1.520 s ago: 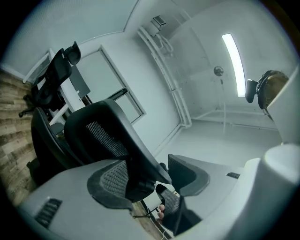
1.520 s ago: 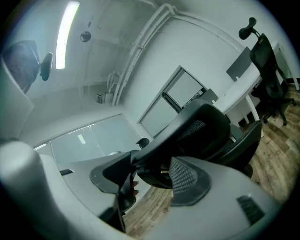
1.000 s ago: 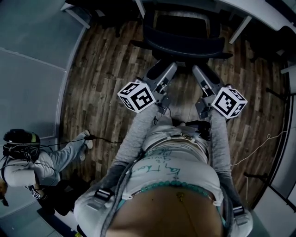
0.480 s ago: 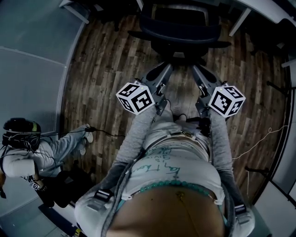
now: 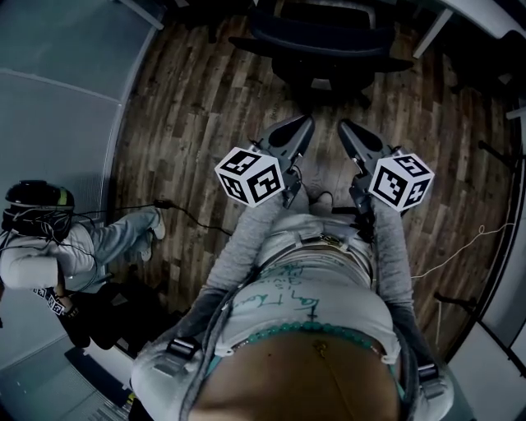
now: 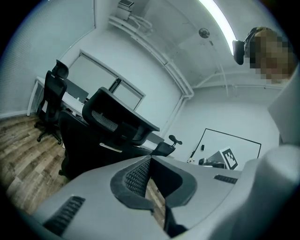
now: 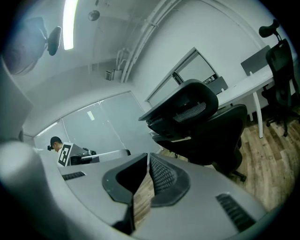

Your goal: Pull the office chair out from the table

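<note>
The black office chair (image 5: 329,45) stands at the top of the head view, its back toward me, near the white table (image 5: 485,20). My left gripper (image 5: 306,123) and right gripper (image 5: 343,126) hover side by side over the wood floor, a short way short of the chair and touching nothing. Both have just been closing with nothing between the jaws, and their ribbed pads now meet. In the left gripper view the left gripper (image 6: 149,160) points at the chair (image 6: 112,126). In the right gripper view the right gripper (image 7: 147,157) points at the chair (image 7: 197,122).
A person (image 5: 49,263) sits on the floor at the left, with a cable (image 5: 185,214) running from there toward my legs. A second black chair (image 7: 281,61) stands by the table (image 7: 243,89). Another cord (image 5: 460,255) lies on the floor at the right.
Both grippers have drawn back from the chair's backrest toward my body, and their jaws have come together. The chair now sits higher in the head view.
</note>
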Available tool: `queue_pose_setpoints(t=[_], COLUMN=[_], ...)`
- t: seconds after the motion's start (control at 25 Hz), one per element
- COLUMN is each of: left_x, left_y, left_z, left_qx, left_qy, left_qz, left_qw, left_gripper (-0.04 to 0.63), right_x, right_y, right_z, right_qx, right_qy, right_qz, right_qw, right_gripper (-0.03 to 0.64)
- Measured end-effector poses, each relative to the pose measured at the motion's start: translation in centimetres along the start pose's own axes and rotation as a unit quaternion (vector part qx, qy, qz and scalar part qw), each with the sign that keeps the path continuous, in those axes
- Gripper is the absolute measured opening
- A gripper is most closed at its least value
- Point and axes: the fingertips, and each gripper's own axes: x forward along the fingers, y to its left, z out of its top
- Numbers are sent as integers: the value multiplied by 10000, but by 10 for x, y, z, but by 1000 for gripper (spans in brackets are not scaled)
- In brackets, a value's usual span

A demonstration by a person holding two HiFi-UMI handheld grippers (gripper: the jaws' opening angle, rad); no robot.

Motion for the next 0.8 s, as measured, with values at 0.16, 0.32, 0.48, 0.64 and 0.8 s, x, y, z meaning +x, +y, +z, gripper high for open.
queue_pose_setpoints(t=[0.16,0.32,0.48,0.64,0.8], left_x=[1,2,5,4,2], left_y=[-8,-15,-18,-13,-2], left_z=[-10,-19,-24,-18,-5], left_qx=[103,-101,6,4,162], left_qy=[144,173,287,283,308], left_qz=[7,-118,-166,-220,-264], left_qw=[9998,9997,9995,9994,9990], left_gripper=[11,11,11,11,11], right_x=[-2,-4,0,11,28], right_y=[4,8,10,14,23], right_z=[-11,-13,-12,-8,-3], right_qx=[66,123,-23,-122,-146], right_qy=[141,144,232,251,209], right_qz=[159,301,342,288,285], right_qw=[9998,9994,9991,9992,9993], right_gripper=[28,28,28,28,28])
